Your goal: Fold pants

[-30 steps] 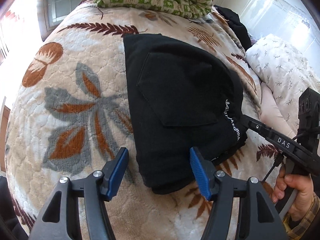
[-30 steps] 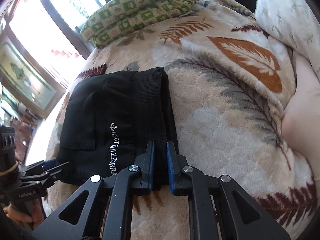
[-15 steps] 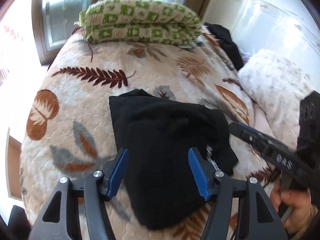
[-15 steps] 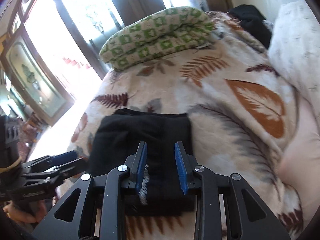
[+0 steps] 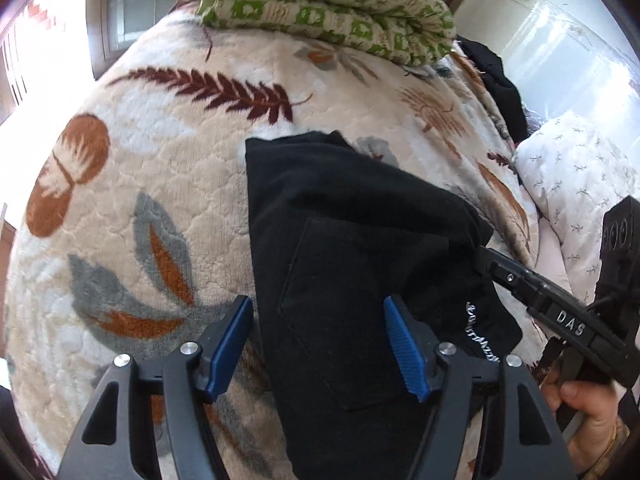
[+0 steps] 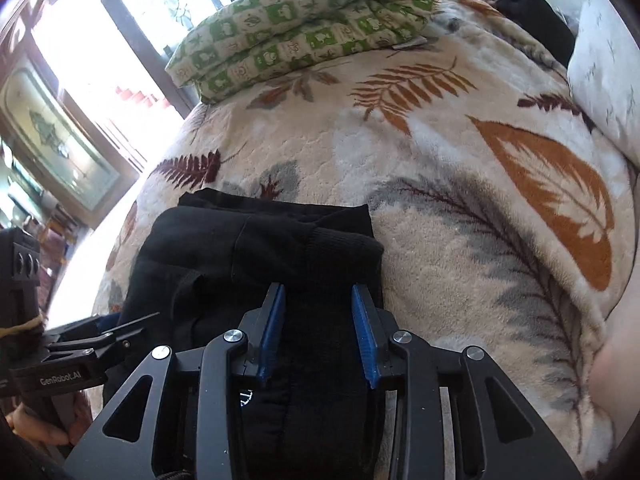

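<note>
"DAS" on the right gripper (image 5: 496, 266) body; "GenRobot.AI" on the left gripper (image 6: 120, 326) body; white embroidery on the black pants (image 5: 360, 260) illegible.

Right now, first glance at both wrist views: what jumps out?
The folded black pants in the middle of the leaf-print blanket, lying flat. Both grippers sit at their near edge with jaws opening: the left gripper is spread over the pants' left edge, the right gripper is above the ribbed waistband side, blue pads off the cloth. At the far end of the bed lies a folded green-checked quilt.
</note>
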Tool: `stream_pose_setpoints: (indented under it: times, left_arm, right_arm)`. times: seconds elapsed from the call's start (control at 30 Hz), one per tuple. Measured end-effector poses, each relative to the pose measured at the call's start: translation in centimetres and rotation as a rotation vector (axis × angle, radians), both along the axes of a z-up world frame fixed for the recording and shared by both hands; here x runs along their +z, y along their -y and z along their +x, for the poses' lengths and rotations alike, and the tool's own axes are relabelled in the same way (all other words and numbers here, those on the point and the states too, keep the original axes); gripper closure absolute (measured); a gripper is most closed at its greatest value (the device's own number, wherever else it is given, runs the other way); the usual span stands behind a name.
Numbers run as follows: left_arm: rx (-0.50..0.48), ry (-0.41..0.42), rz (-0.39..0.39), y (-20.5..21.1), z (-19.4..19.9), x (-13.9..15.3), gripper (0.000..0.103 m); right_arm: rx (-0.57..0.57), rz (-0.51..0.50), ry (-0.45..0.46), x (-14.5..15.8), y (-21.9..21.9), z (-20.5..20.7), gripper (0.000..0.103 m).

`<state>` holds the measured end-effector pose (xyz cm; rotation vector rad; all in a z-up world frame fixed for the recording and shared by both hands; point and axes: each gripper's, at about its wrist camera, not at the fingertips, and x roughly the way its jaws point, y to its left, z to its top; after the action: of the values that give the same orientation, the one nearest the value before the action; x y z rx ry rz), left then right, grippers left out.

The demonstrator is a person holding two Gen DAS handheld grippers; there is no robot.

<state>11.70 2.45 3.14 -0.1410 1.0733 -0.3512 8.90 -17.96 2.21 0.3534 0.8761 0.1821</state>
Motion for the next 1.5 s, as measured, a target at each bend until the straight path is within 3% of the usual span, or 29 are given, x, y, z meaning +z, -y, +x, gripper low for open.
stream_pose_setpoints:
  times: [0.17,0.27,0.4,0.57,0.8,1.03,1.23,1.37,1.5]
  left_arm:
    - [-0.045,0.086,0.040,-0.1,-2.5,2.4,0.036]
    - [-0.063,0.097,0.036,-0.3,-4.1,2.7,0.036]
    - [-0.065,0.060,0.085,-0.3,-4.8,0.5,0.035]
    - [-0.026,0.023,0.019,-1.2,-4.9,-1.4,0.033]
    - [-0.030,0.052,0.044,-1.0,-5.5,-1.1,0.033]
    - [-0.033,0.066,0.072,-0.7,-5.8,-0.9,0.033]
    - [-0.028,0.073,0.082,-0.5,-5.9,-0.5,0.033]
    - [-0.026,0.084,0.089,-0.3,-6.4,0.2,0.034]
    - [-0.035,0.099,0.111,0.0,-6.8,0.5,0.034]
  right_arm:
    - [0.010,0.004,0.050,2.2,0.0,-3.3,0.068]
    - [0.037,0.014,0.052,2.3,-0.8,-5.5,0.068]
    - [0.065,-0.036,0.002,0.3,-2.4,-6.5,0.068]
    - [0.113,-0.163,0.035,-1.0,-3.6,-6.8,0.069]
    - [0.061,-0.087,0.059,0.1,-2.5,-8.4,0.068]
    - [0.096,-0.143,0.053,-1.2,-3.2,-8.5,0.066]
    - [0.077,-0.090,0.057,0.0,-2.9,-9.0,0.061]
    - [0.075,-0.097,0.078,0.8,-3.1,-9.5,0.052]
    - [0.073,-0.131,0.079,0.6,-3.3,-9.5,0.050]
